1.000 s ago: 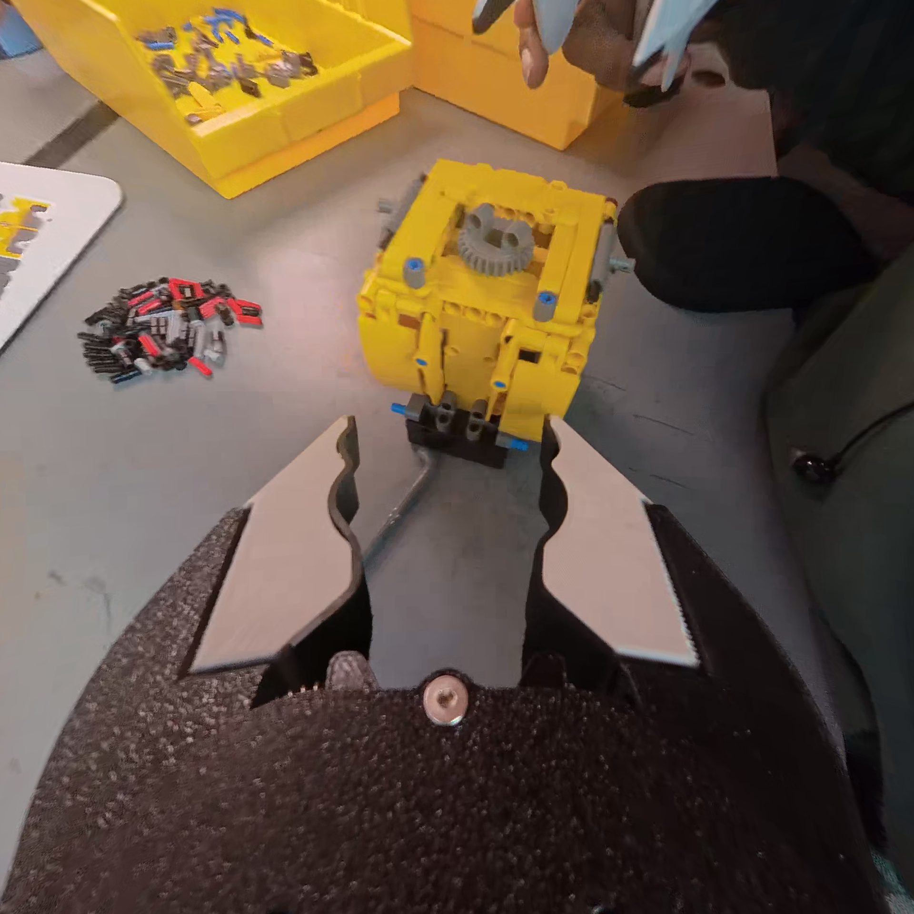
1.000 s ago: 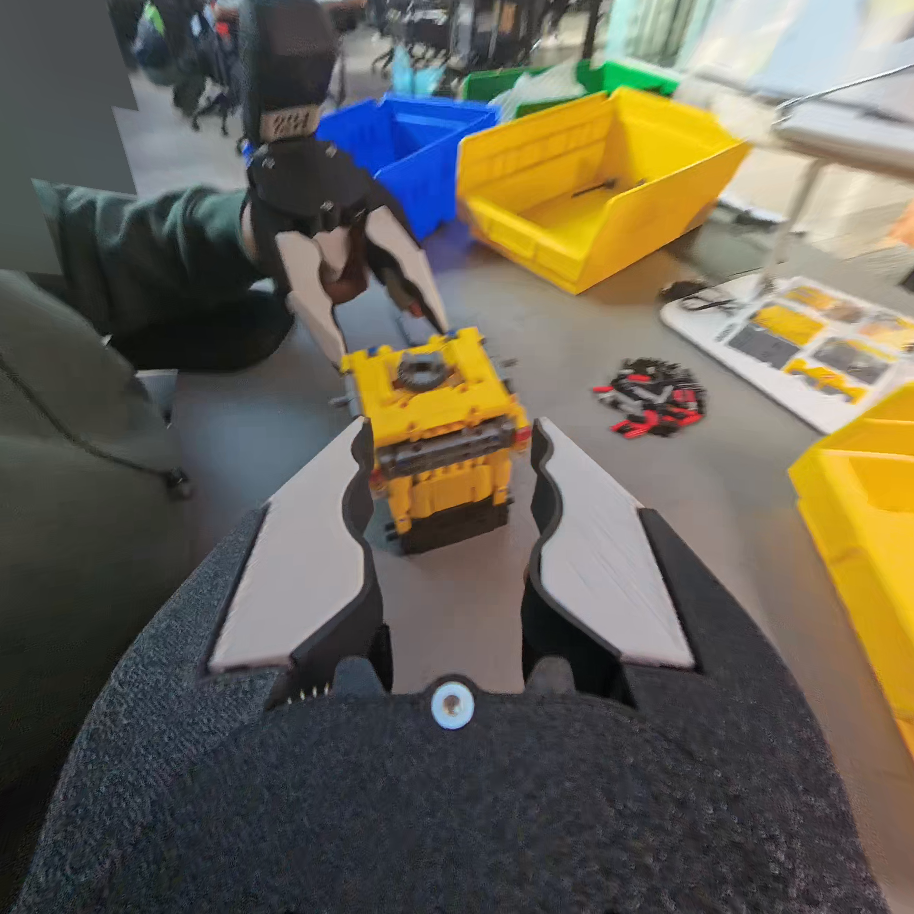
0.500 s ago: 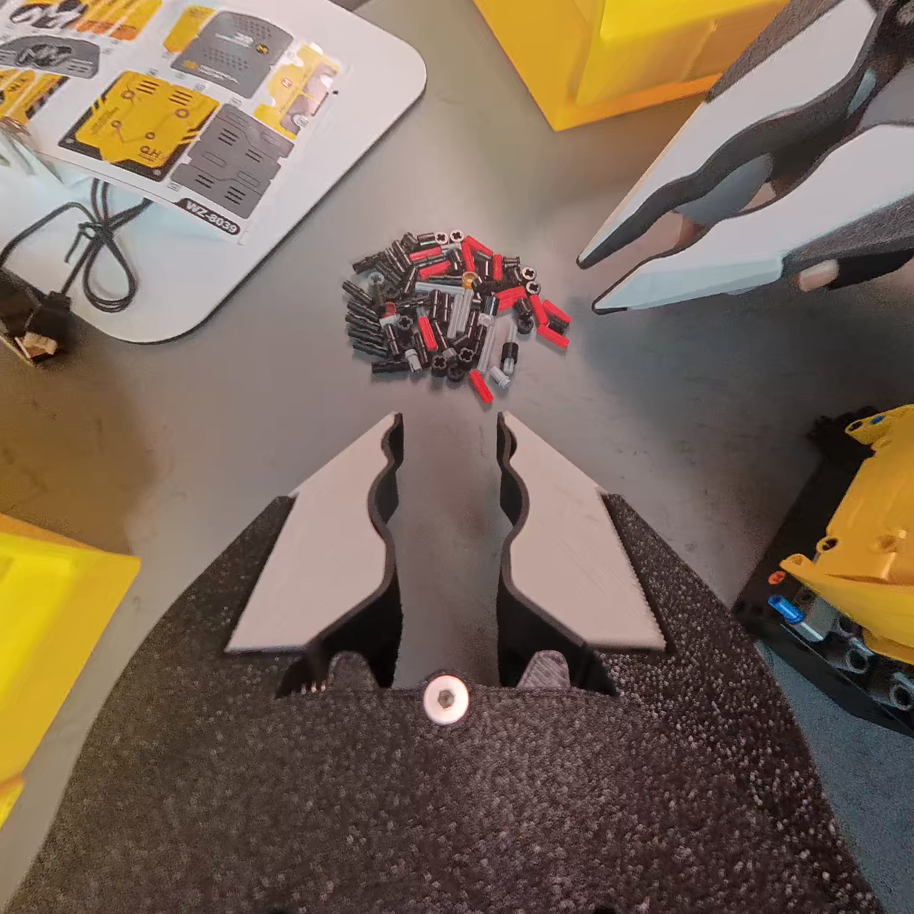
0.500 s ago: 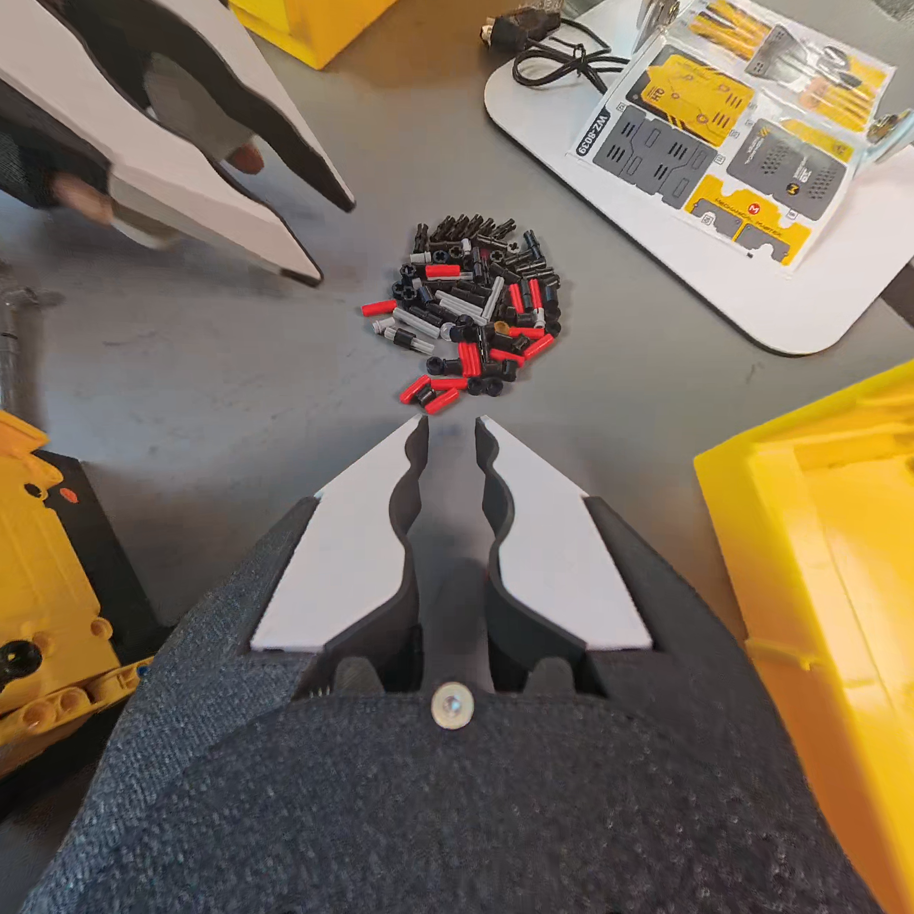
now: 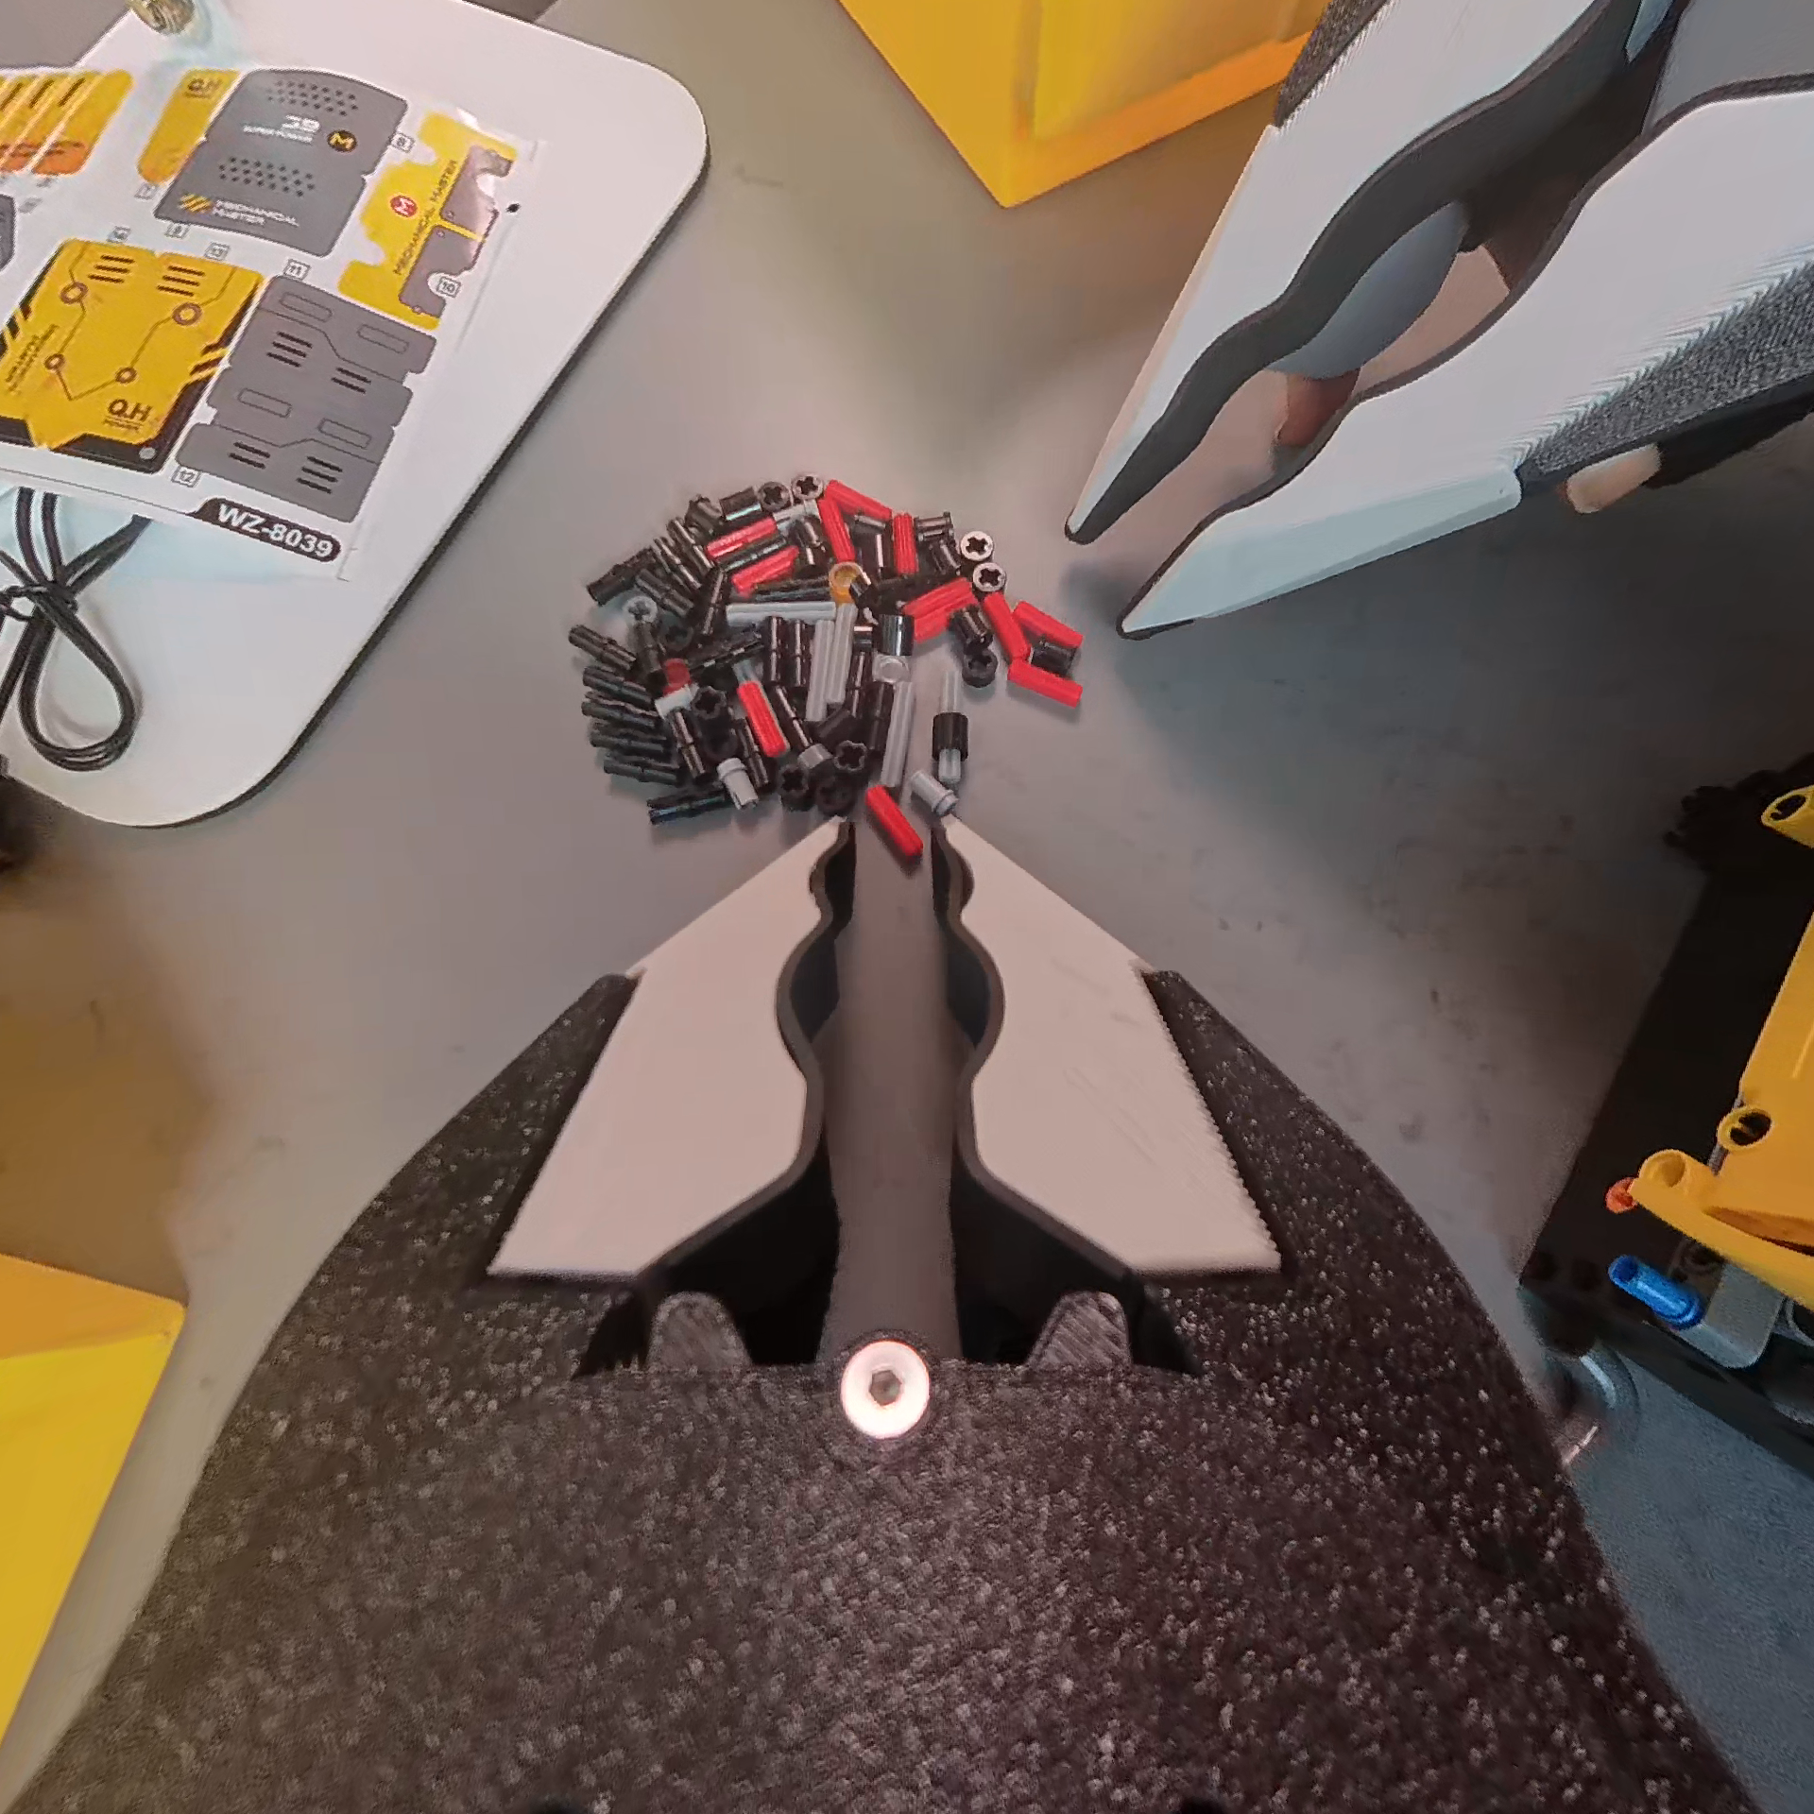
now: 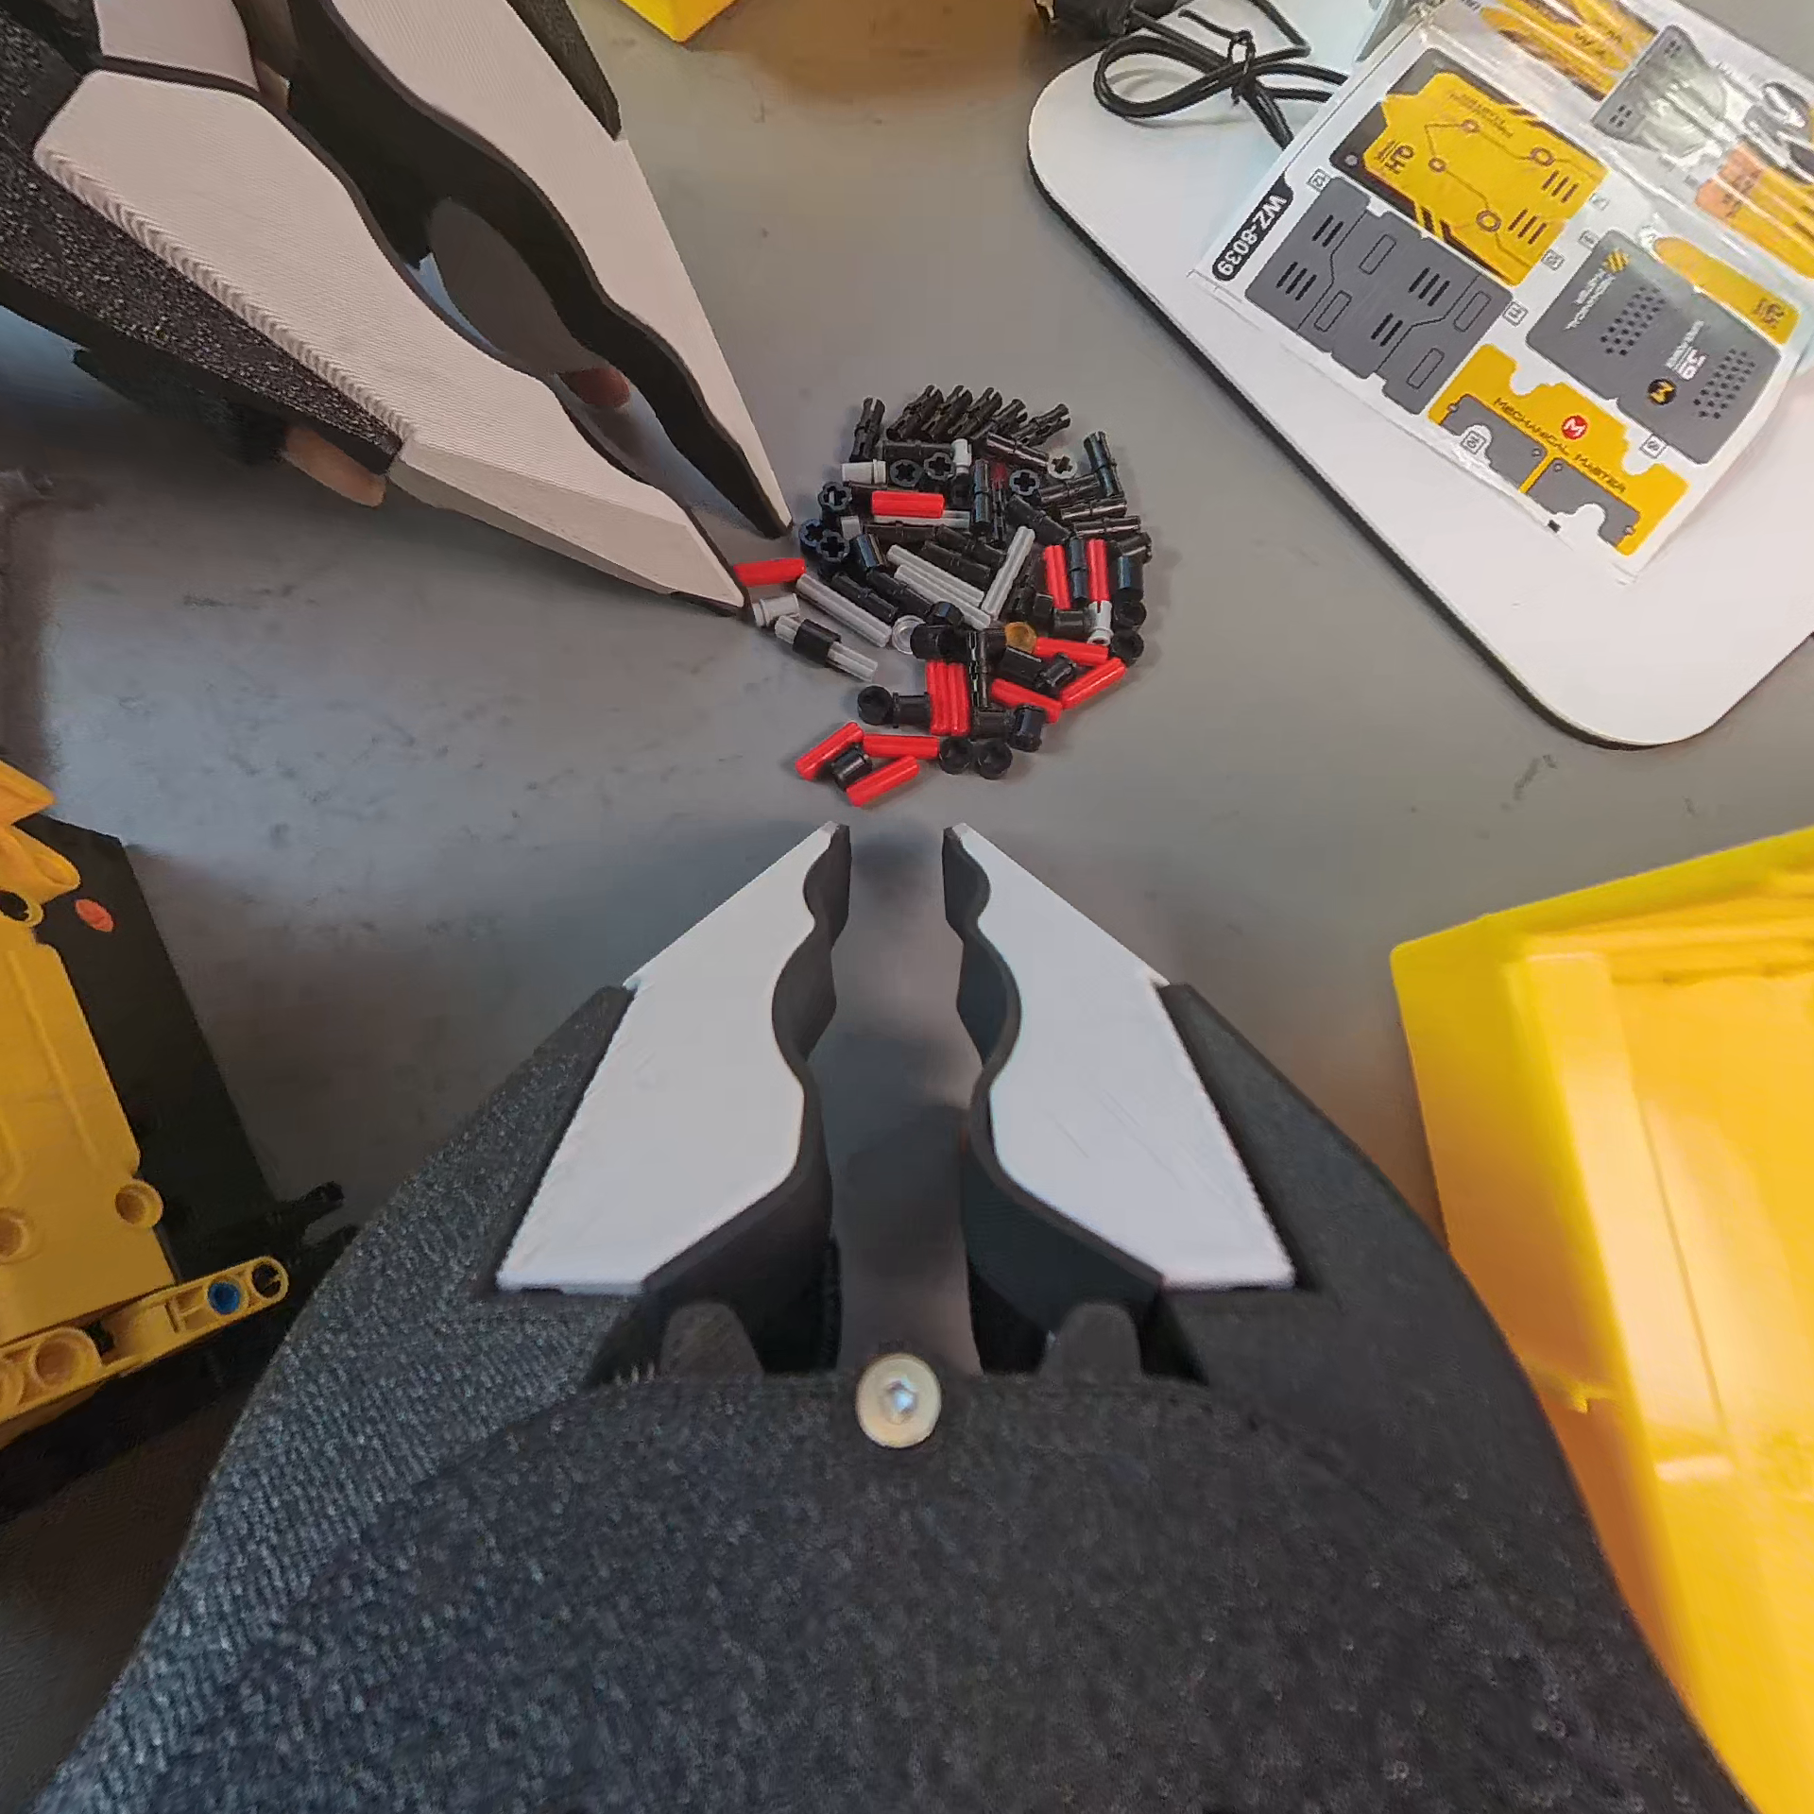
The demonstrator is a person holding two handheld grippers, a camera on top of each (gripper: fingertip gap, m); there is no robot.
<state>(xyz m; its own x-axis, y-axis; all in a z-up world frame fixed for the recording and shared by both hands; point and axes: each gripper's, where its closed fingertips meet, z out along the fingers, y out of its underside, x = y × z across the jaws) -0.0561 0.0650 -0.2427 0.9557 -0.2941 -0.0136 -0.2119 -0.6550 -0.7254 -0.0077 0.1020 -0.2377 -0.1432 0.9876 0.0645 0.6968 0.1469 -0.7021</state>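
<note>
A pile of small black, red and grey pins (image 5: pixel 815 648) lies on the grey table; it also shows in the right wrist view (image 6: pixel 982 589). My left gripper (image 5: pixel 891 834) is narrowly open at the pile's near edge, with a loose red pin (image 5: pixel 893 823) lying between its tips. In the right wrist view the left gripper (image 6: pixel 754 564) straddles that red pin (image 6: pixel 769 569). My right gripper (image 6: pixel 895 834) is narrowly open and empty, just short of the pile's other side. It shows in the left wrist view (image 5: pixel 1104 581) as well.
A yellow brick model on a black base (image 5: pixel 1747 1129) stands beside the grippers, also at the left edge (image 6: pixel 59 1178). A white board (image 5: pixel 589 196) carries a sticker sheet (image 6: pixel 1374 285) and a black cable (image 5: pixel 59 638). Yellow bins (image 6: pixel 1649 1276) (image 5: pixel 1080 79) flank the area. Across from one pair of fingers to the other is roughly 7 cm.
Both grippers swung from the yellow model to the pin pile and came down close to it. The left jaws narrowed around a red pin; the right jaws stayed nearly the same.
</note>
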